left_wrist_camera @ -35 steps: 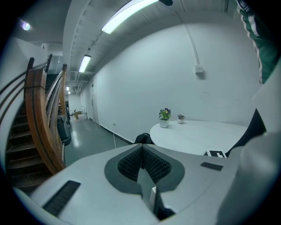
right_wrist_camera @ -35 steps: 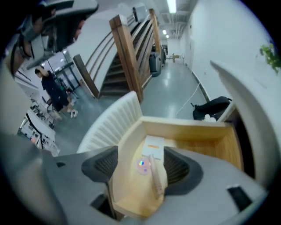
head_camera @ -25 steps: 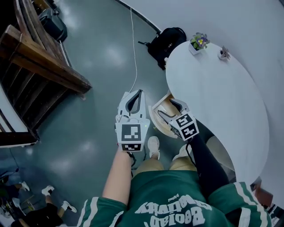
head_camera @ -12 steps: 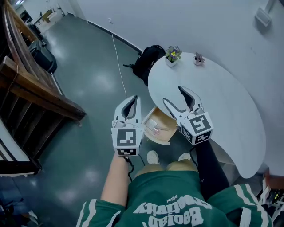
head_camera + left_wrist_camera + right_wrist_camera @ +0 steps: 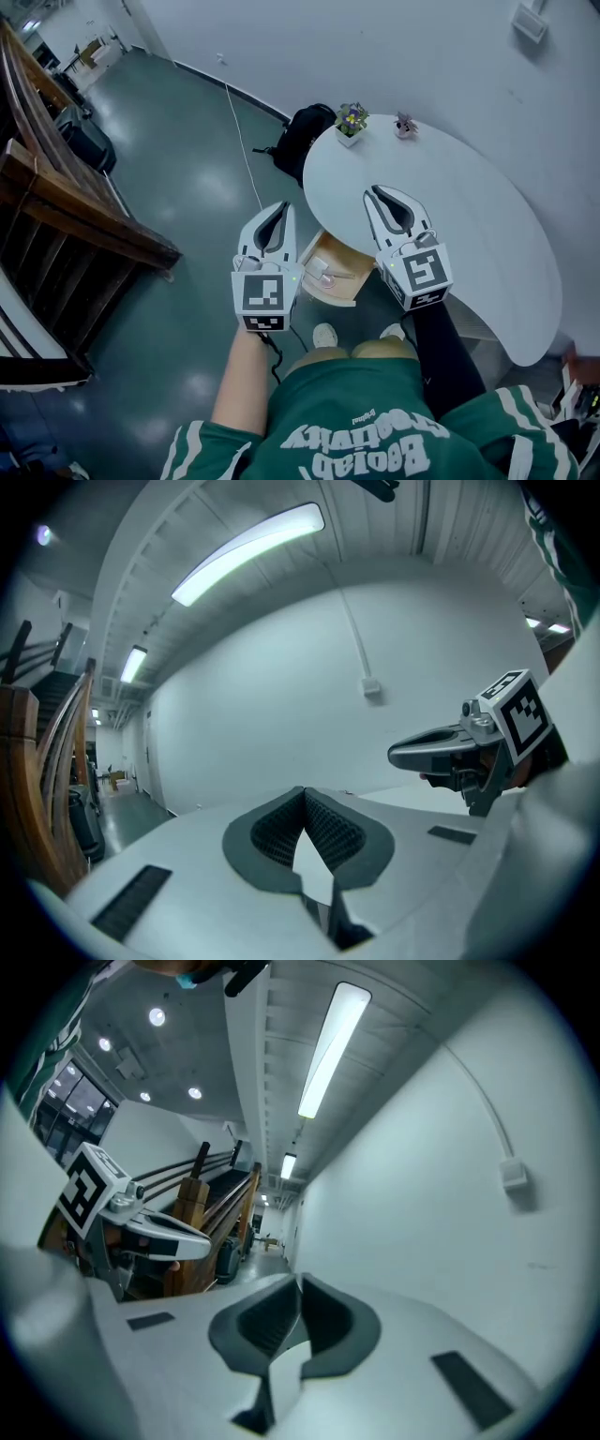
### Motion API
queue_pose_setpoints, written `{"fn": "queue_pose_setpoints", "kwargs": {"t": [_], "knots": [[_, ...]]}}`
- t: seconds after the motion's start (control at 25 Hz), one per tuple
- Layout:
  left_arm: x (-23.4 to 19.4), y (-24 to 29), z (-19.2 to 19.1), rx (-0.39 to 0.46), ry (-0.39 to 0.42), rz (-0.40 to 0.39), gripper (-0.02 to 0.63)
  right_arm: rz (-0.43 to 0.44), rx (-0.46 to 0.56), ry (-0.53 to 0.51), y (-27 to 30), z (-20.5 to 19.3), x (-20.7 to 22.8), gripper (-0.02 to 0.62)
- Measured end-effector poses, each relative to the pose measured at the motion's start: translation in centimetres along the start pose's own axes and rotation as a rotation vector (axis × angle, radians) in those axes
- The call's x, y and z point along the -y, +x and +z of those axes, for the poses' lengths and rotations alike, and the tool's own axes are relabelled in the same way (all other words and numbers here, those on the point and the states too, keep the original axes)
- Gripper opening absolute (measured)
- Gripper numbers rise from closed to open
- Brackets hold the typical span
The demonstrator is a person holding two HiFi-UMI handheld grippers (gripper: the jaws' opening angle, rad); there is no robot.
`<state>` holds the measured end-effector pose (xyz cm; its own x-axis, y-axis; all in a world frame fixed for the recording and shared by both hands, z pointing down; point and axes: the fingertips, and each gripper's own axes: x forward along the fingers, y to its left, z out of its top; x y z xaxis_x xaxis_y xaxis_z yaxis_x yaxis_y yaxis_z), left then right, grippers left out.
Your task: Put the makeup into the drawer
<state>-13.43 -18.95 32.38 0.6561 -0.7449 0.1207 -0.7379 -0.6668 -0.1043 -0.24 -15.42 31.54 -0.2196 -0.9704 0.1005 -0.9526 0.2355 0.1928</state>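
Status: the task looks largely complete. Both grippers are held up level in front of the person and carry nothing. The left gripper (image 5: 281,212) has its jaws together, tips meeting, with nothing between them. The right gripper (image 5: 377,197) has just been closing its jaws, which now also meet on nothing. Below and between the two grippers a light wooden drawer (image 5: 334,296) stands pulled out from under the table edge. A small pinkish item (image 5: 324,278) lies inside it, probably the makeup, though it is too small to identify with certainty. No further makeup shows on the table, so what remains, in my judgement, is at most pushing the drawer shut. Surface: a round white table (image 5: 459,197) lies under and beyond the right gripper. It is bare apart from a small potted plant (image 5: 352,119) and a little ornament (image 5: 405,125) at its far edge. Room: a grey-green polished floor (image 5: 187,187), a white wall (image 5: 375,47) behind the table, a black backpack (image 5: 302,139) on the floor beyond the left gripper, and a wooden staircase (image 5: 75,220) well to its left.
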Motion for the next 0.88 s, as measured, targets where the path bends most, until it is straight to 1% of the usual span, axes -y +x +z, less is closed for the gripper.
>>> {"fn": "queue_pose_setpoints", "kwargs": {"t": [0.04,0.16,0.36,0.88], "knots": [[0.00,-0.08,0.05,0.001,0.003,0.000,-0.005,0.004,0.008,-0.002,-0.26,0.14,-0.10,0.003],[0.00,-0.21,0.10,0.001,0.006,0.002,-0.005,0.029,0.014,0.013,-0.62,0.06,-0.42,0.003],[0.04,-0.46,-0.01,-0.004,0.010,0.006,-0.005,0.029,-0.007,0.014,-0.67,-0.51,-0.64,0.002],[-0.25,-0.39,-0.01,-0.002,0.012,0.013,-0.005,0.045,0.004,0.026,-0.37,-0.17,-1.01,0.002]]}}
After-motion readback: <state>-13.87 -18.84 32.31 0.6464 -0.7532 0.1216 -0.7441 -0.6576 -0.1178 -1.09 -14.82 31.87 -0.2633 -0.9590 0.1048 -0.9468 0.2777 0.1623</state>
